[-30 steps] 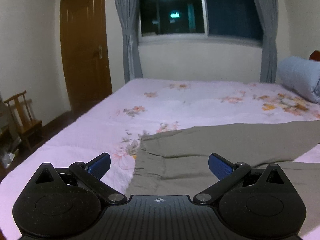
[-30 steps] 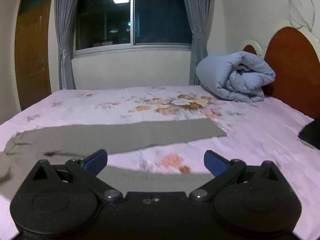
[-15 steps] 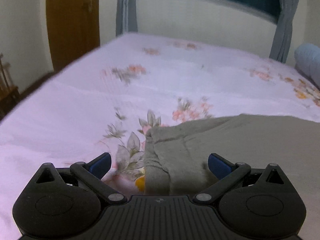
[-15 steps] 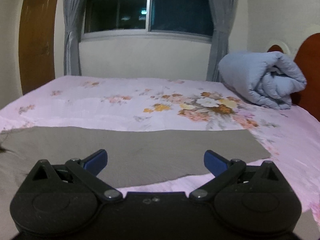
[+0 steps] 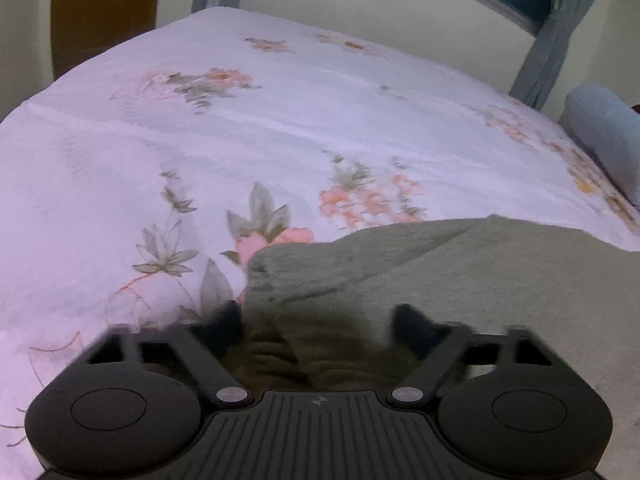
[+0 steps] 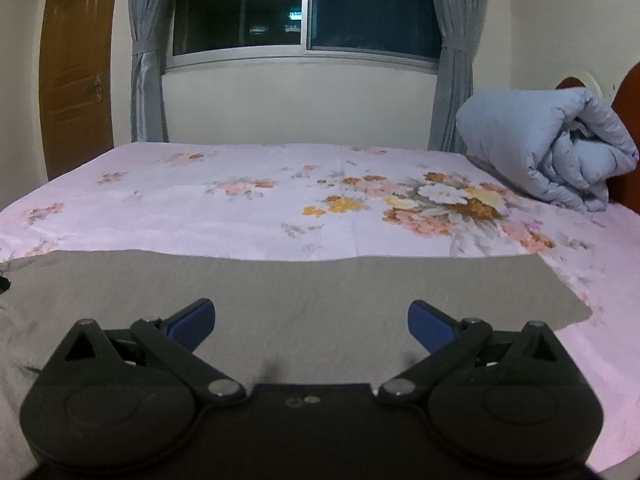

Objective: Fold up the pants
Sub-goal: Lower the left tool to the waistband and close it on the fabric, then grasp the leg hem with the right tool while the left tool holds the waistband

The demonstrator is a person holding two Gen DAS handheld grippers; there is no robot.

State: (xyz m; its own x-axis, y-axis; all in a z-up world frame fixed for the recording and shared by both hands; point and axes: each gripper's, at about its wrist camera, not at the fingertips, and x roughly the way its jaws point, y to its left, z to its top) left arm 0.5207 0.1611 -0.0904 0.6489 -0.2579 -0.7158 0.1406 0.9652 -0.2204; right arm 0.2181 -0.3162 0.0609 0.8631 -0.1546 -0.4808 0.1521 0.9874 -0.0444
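While the left wrist cam is blurred, the left gripper (image 5: 318, 322) reads as low over the bunched end of the pants (image 5: 460, 280), jaws spread w/ crumpled olive-grey fabric lying between the fingers (image 5: 224, 324); whether the pads actually touch cloth can't be told thru the blur. That end of the pants has a thick rolled edge running down toward the gripper body, and one fold line climbs up-right across the cloth. Left of that edge is bare floral bedsheet (image 5: 200, 152), wide and flat, out to the bed's left side and far corner. Beyond it: a cream wall, a brown door (image 5: 104, 4) upper left, grey curtains (image 5: 548, 52) upper right, and a bit of blue duvet (image 5: 604, 136) at the right rim.

Right wrist cam, sharp: right gripper (image 6: 312, 320) spread wide, nothing between its blue fingers (image 6: 192, 320), poised over the pants (image 6: 300, 292). Fabric here lies flat and smooth as a long band across the bed; its far edge runs straight left-right, and its right end finishes in a slanted edge near the bed's right side. Past the far edge the sheet (image 6: 240, 208) is bare up to the wall. A rolled blue duvet (image 6: 548, 144) sits at the right by a reddish headboard (image 6: 628, 92), well apart from the pants. Back wall has a dark window (image 6: 304, 4) btwn grey curtains (image 6: 146, 60), w/ a wooden door (image 6: 76, 68) at left.
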